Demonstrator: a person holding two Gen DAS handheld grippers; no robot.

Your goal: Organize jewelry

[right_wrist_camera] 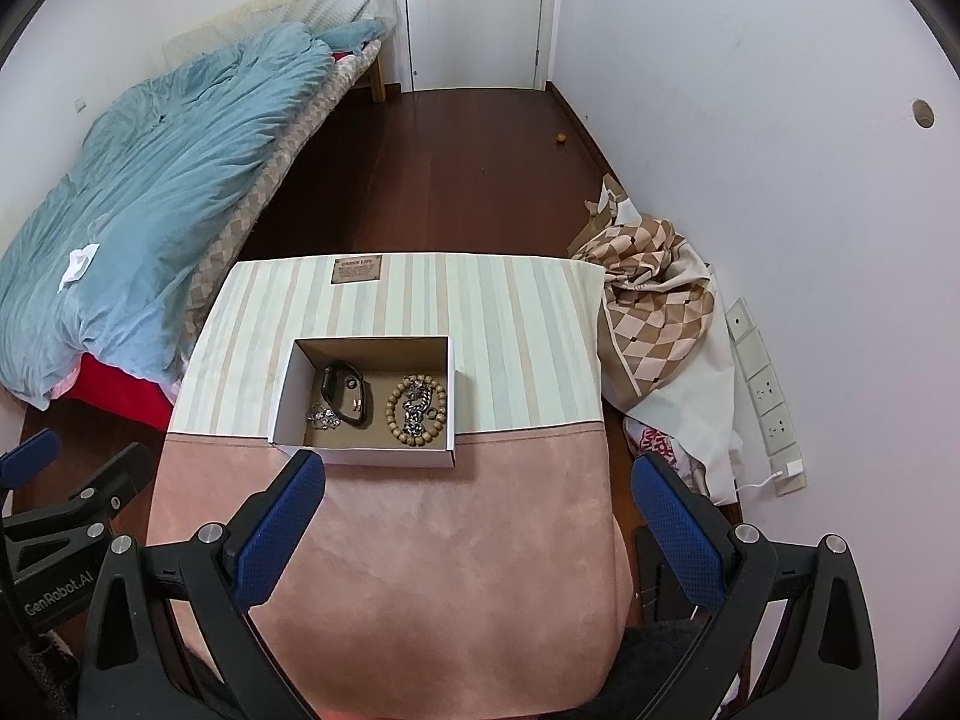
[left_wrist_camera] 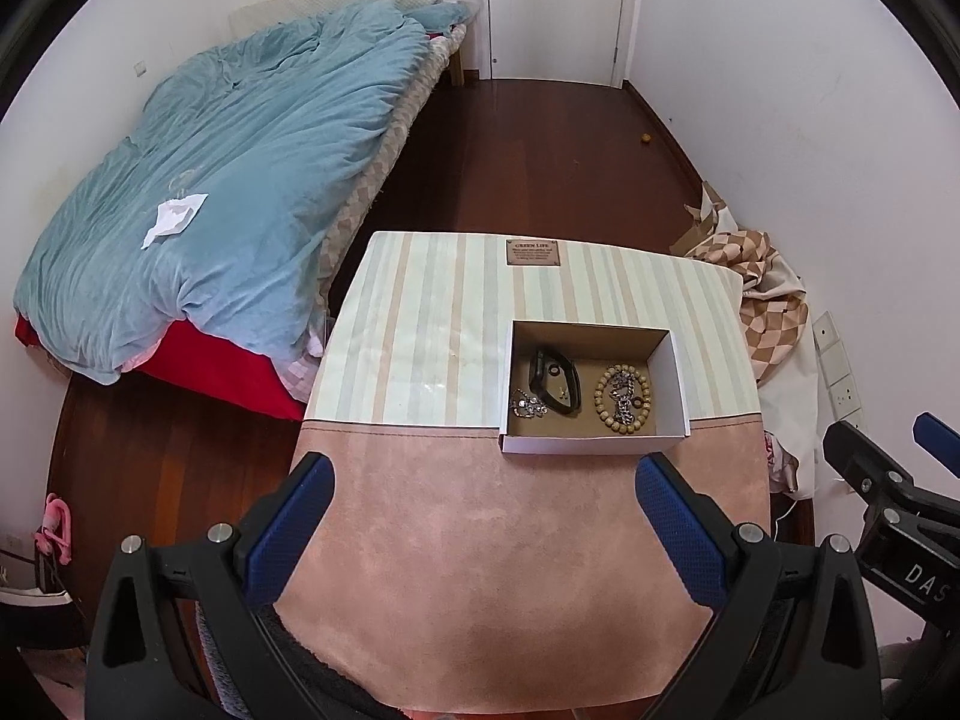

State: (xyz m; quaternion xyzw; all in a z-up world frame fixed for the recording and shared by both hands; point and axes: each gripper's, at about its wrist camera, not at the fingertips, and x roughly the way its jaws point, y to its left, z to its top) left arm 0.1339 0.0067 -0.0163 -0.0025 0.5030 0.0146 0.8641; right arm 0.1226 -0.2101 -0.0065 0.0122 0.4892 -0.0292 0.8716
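Where chains tangle in the box (left_wrist_camera: 591,444), small pieces (left_wrist_camera: 528,405) indistinct, both tools empty

Your two wrist views look down and forward over the table (left_wrist_camera: 420,330) from its near edge, side by side, sharing the box (left_wrist_camera: 591,384), bed (left_wrist_camera: 240,180) and door (left_wrist_camera: 558,6)

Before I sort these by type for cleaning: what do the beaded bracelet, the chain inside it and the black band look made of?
Beaded bracelet: probably wood, with matte tan round beads. Chain: likely metal, its silvery links glinting. Black band: looks like rubber or silicone, a smooth dull strap, though plastic is possible.
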